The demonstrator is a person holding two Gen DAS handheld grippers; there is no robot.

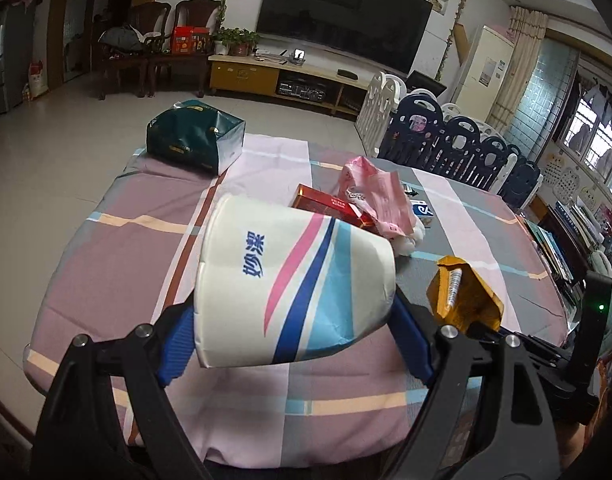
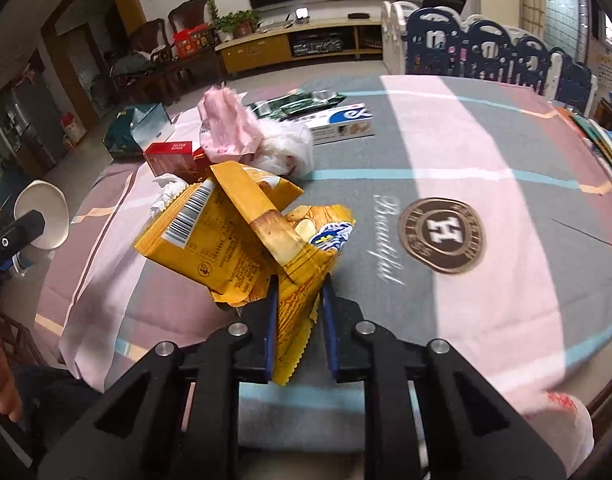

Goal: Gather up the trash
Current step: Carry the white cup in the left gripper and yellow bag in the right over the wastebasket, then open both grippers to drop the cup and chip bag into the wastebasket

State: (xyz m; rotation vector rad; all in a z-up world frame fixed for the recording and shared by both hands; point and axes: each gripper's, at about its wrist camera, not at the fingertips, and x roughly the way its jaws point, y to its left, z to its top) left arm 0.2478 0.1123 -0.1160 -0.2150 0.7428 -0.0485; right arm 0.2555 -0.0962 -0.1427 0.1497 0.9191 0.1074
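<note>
1. Over the tabletop (image 1: 106, 240), w/ its pink-grey-mauve checked cloth, both hands are loaded. Left hand-held gripper (image 1: 294, 320) has its blue pads spread wide round a paper cup (image 1: 290, 280), gripped across its body, lying on its side, base end toward the camera.
2. Right hand-held gripper (image 2: 298, 320) is nearly closed, pinching the lower corner of a yellow snack bag (image 2: 242, 232); the rest of the bag sticks up and fwd, clear of the cloth as far as I can tell.
3. Step in hand, I'd say: two bits of trash picked up, mid-carry. No bin in either view, so next move prob means finding one and letting go over it.
4. More trash left in a heap further back: red cigarette box (image 2: 172, 160), pink plastic bag (image 2: 230, 128), white crumpled bag (image 2: 286, 148), a blue-white carton (image 2: 341, 122) behind.
5. Materials: cup is thin waxy paper, white w/ pink, blue and pale-blue stripes, a bit dented at the squeezed end – will crush if squeezed harder. Snack bag is crinkly foil-type film, creased, serrated edge, barcode showing; light, floppy, could slip from a corner pinch.
</note>
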